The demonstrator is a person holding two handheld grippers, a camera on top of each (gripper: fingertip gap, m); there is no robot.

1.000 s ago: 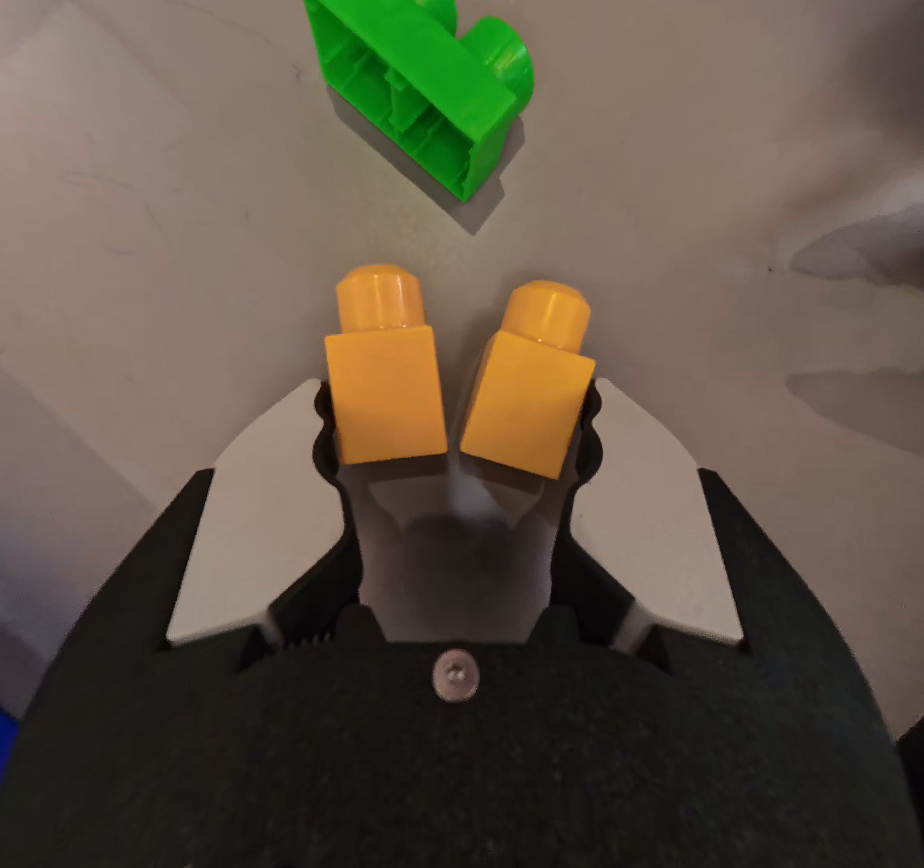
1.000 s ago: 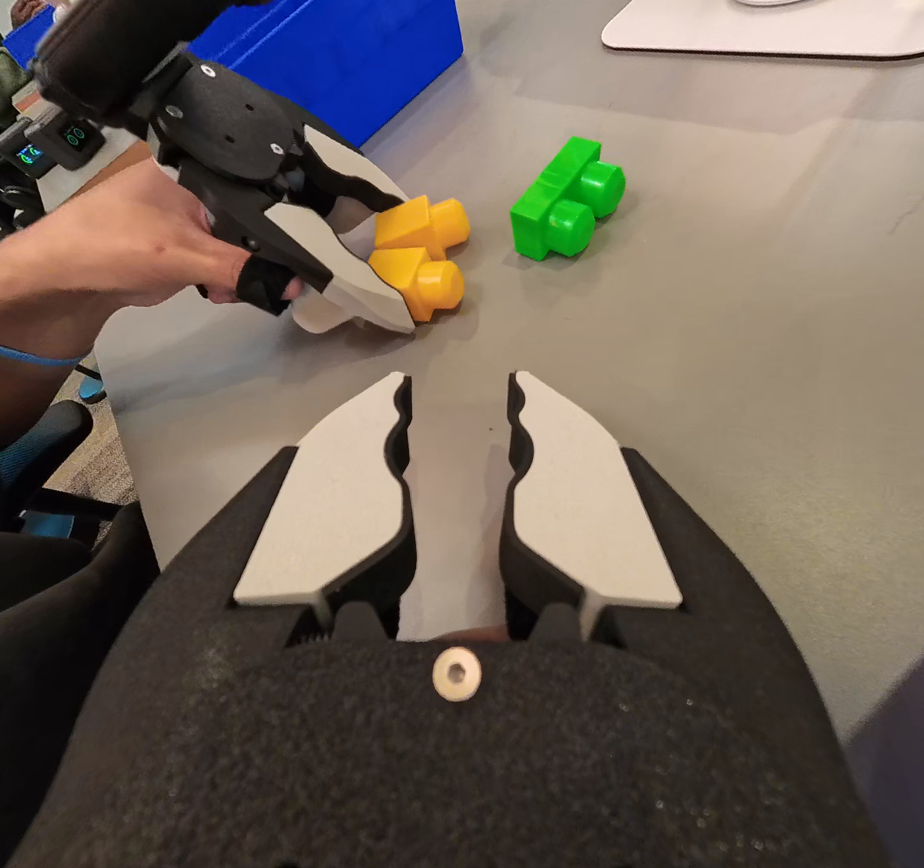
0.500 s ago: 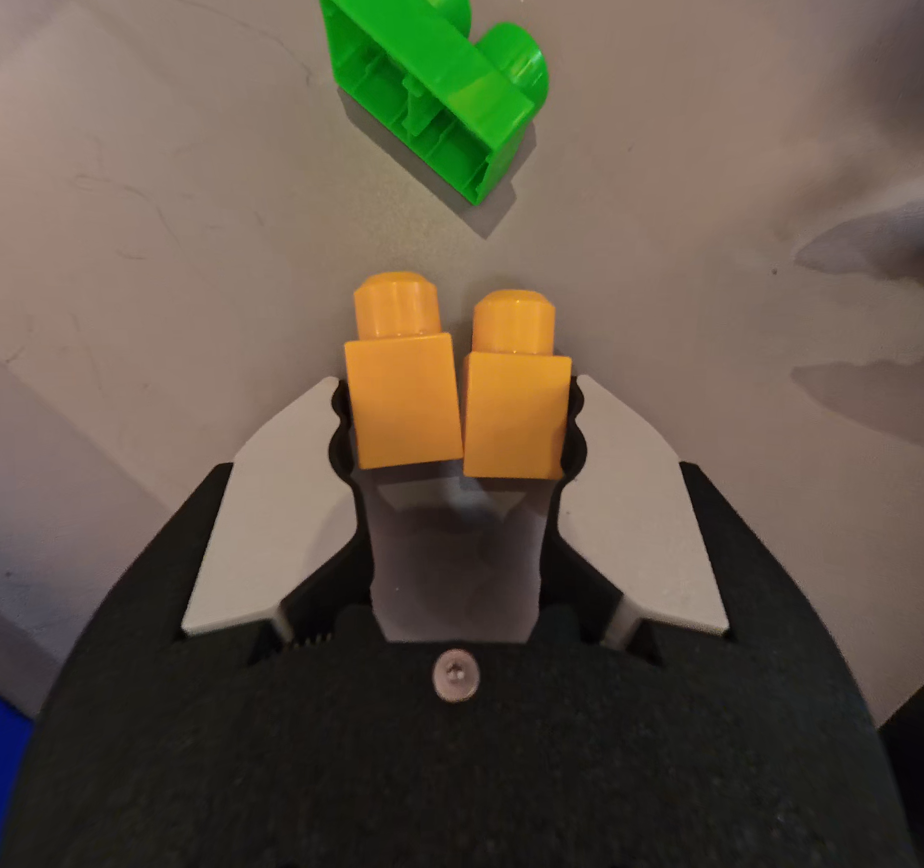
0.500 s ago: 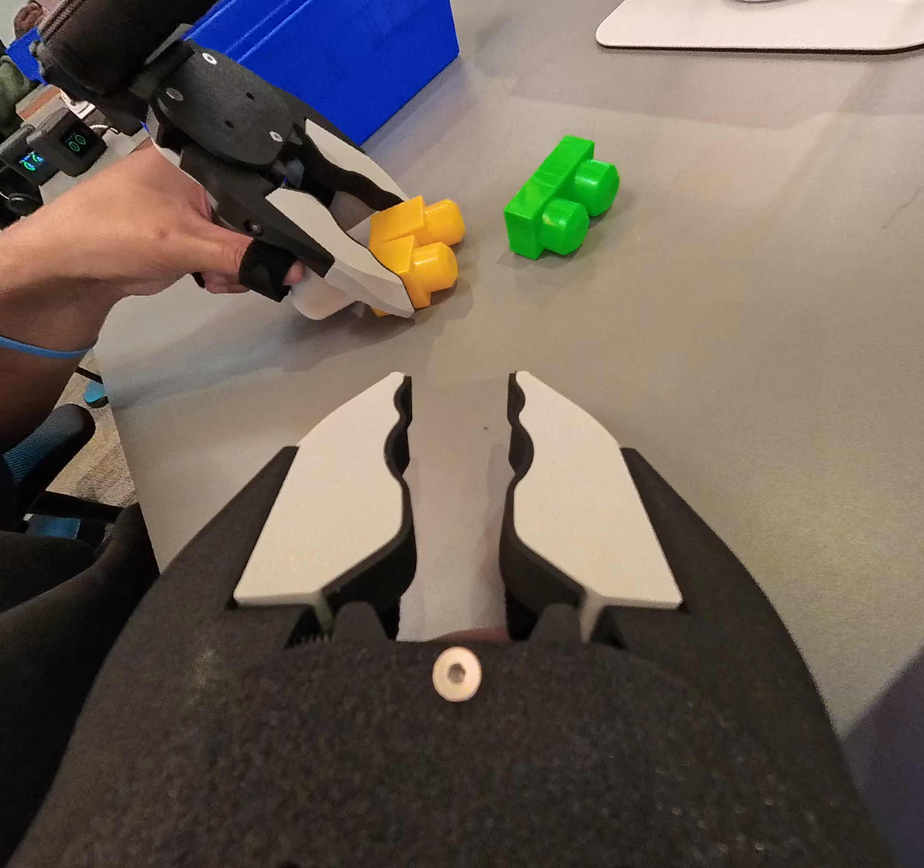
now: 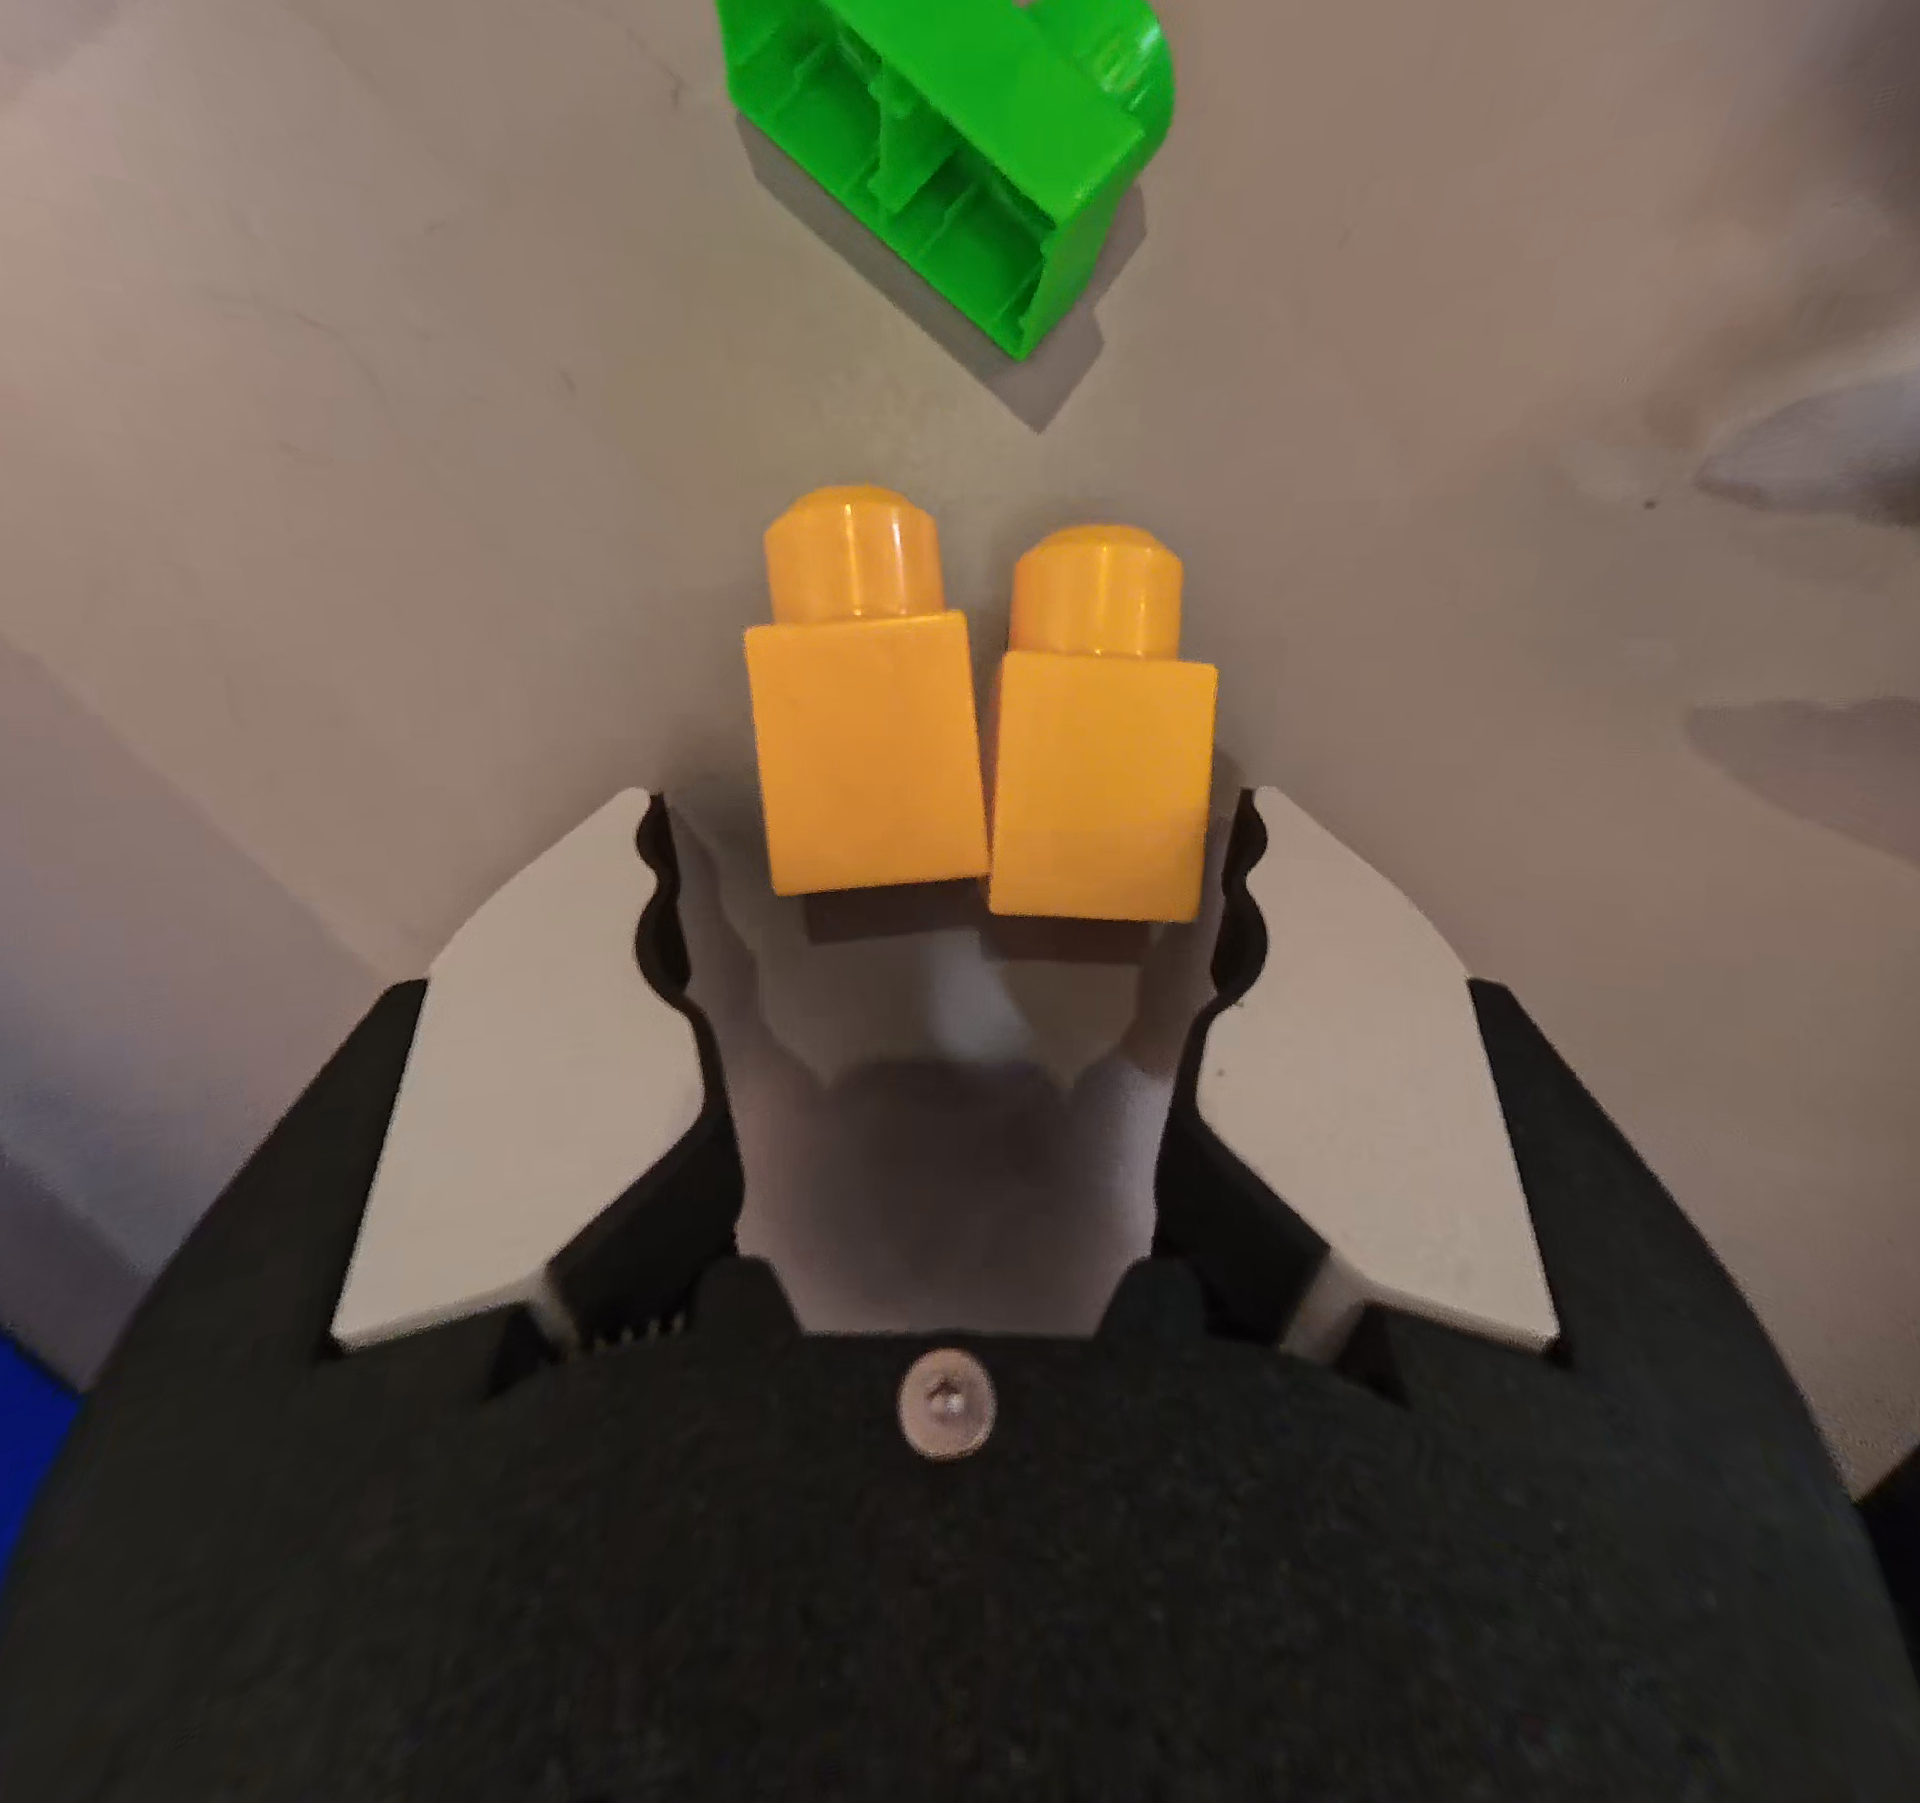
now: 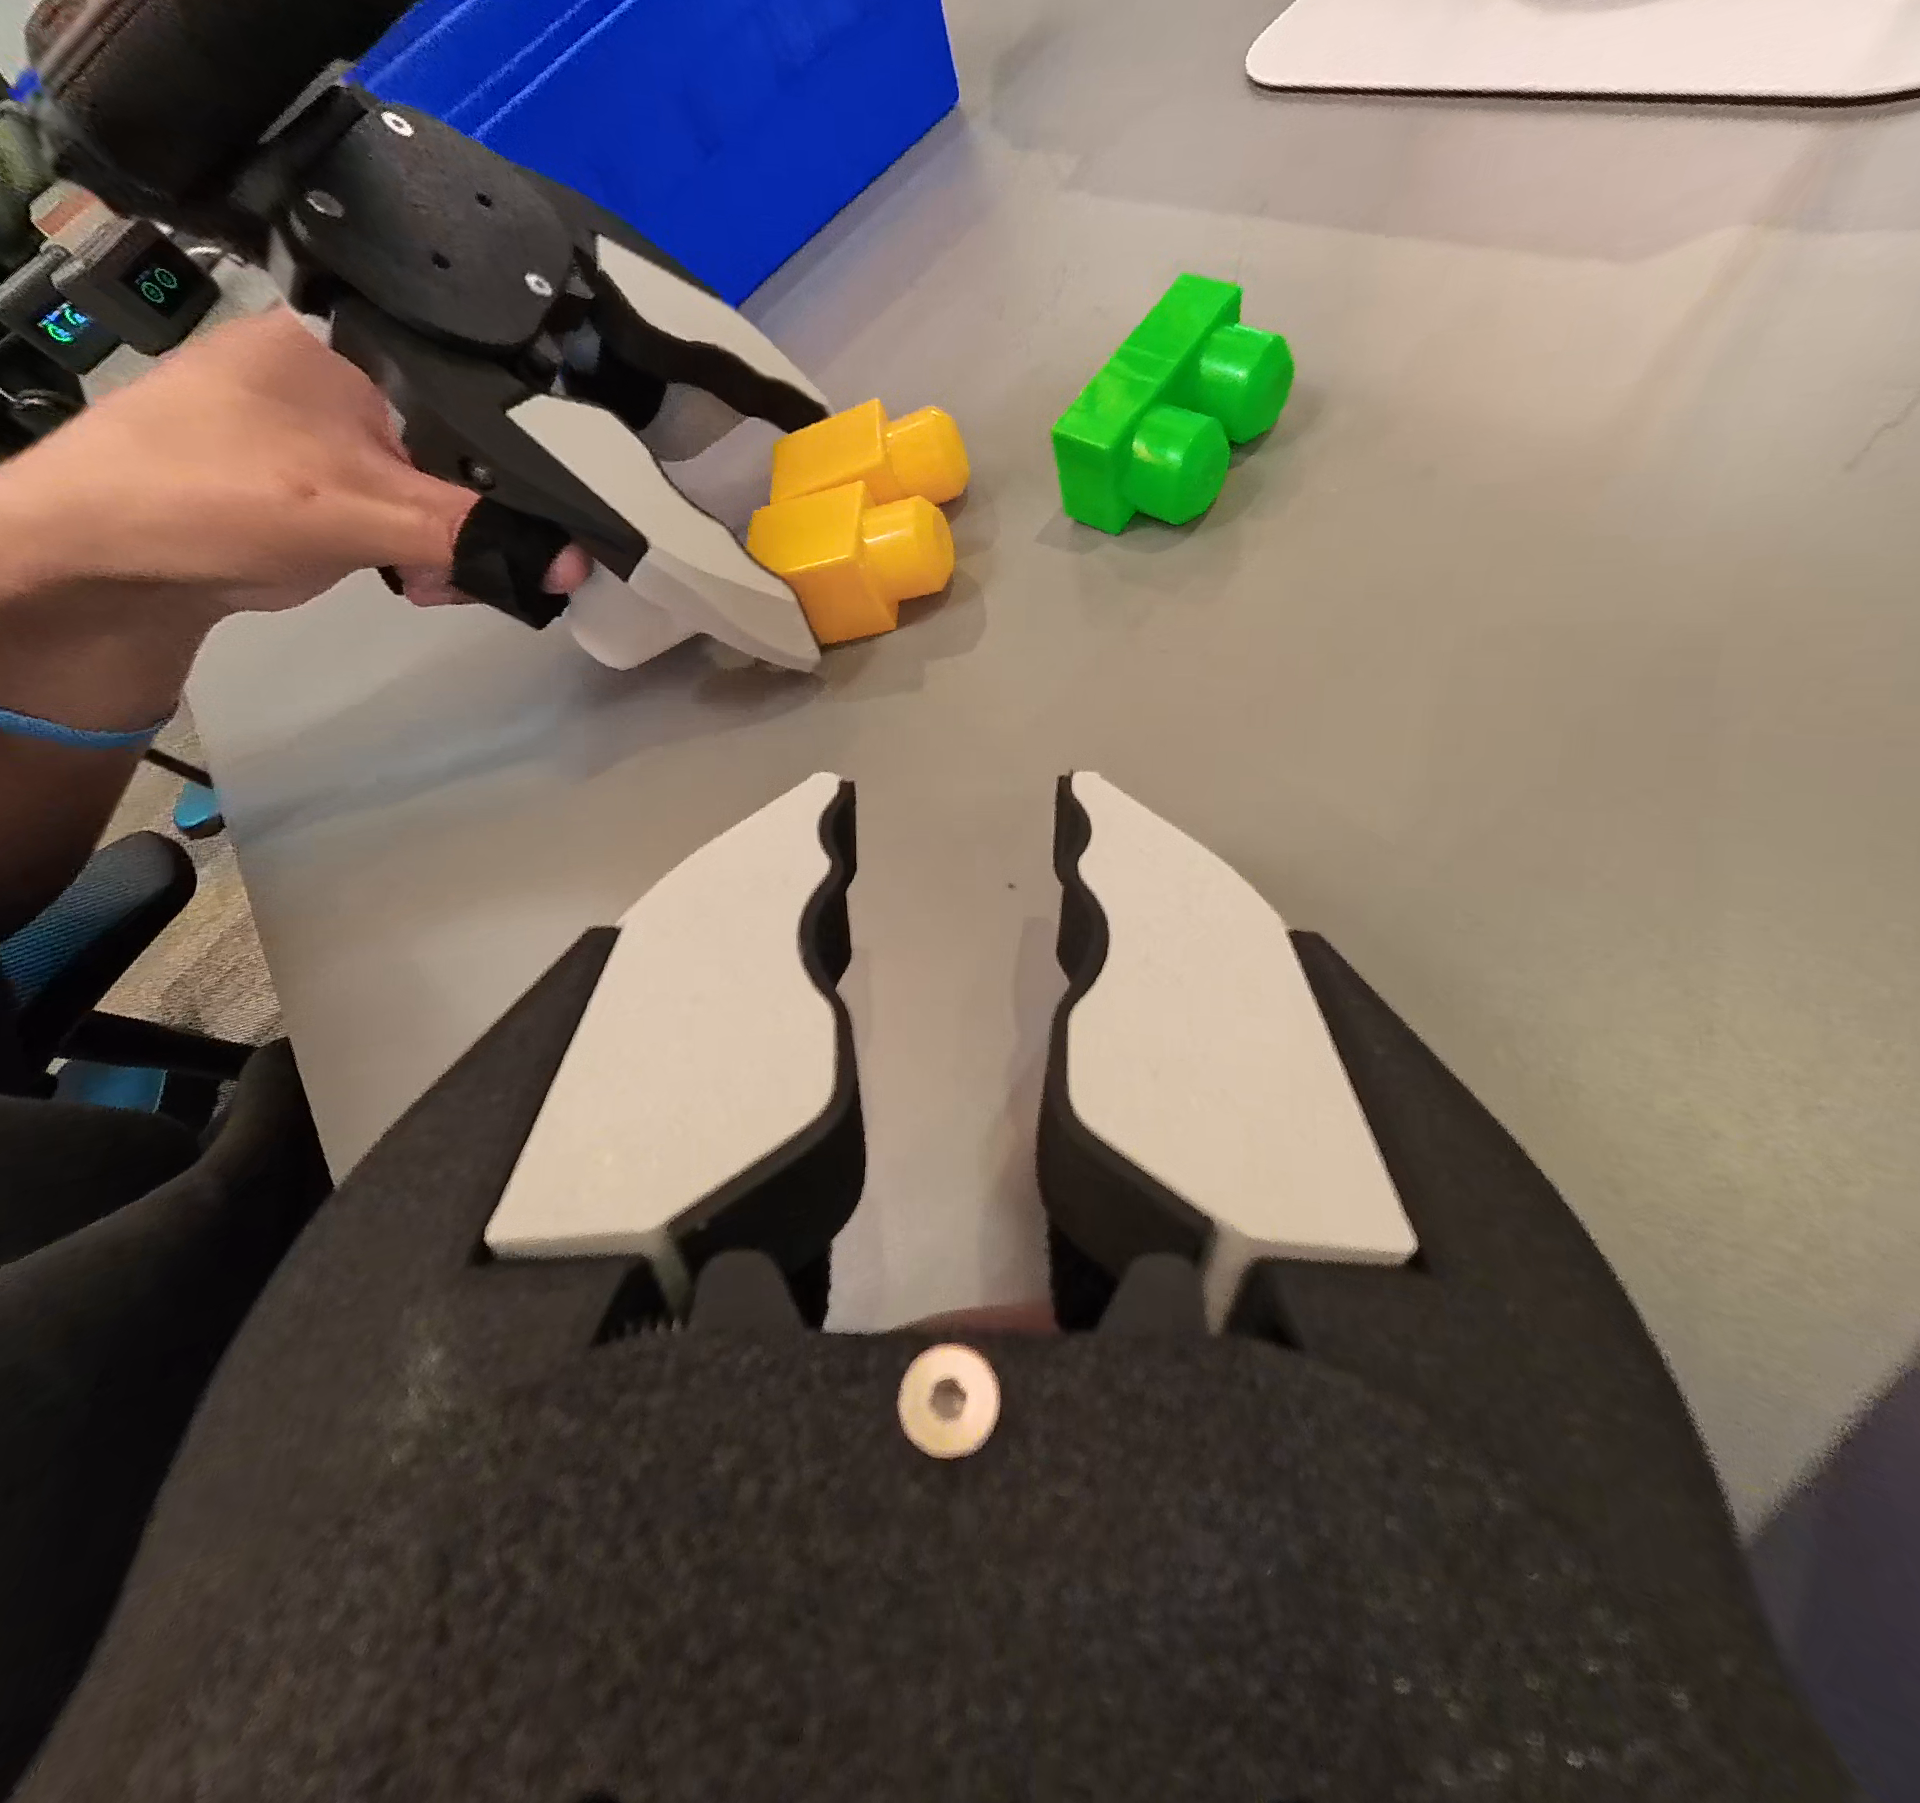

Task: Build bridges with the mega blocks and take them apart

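Note:
Two orange single-stud blocks point(image 5: 868, 756) point(image 5: 1101, 787) lie on their sides, side by side, studs pointing away from me on the grey table. My left gripper point(image 5: 951, 803) is open, its fingertips flanking the blocks' bases with a small gap on each side. A green two-stud block point(image 5: 935, 112) lies on its side beyond them, hollow underside toward the left gripper. The right wrist view shows the left gripper point(image 6: 810, 527), the orange blocks point(image 6: 862, 449) point(image 6: 852, 553) and the green block point(image 6: 1164, 403). My right gripper point(image 6: 954, 787) is open and empty, over bare table in front of the blocks.
A blue bin point(image 6: 675, 60) stands behind the left gripper. A white board point(image 6: 1558, 39) with a clear dish lies at the far right. A person's hand point(image 6: 239, 475) holds the left gripper. The table's left edge and a chair point(image 6: 94, 932) are at the left.
The left gripper squeezed the two splayed orange blocks together until parallel, then opened and drew back a little. The blocks stay side by side. The right gripper has barely moved.

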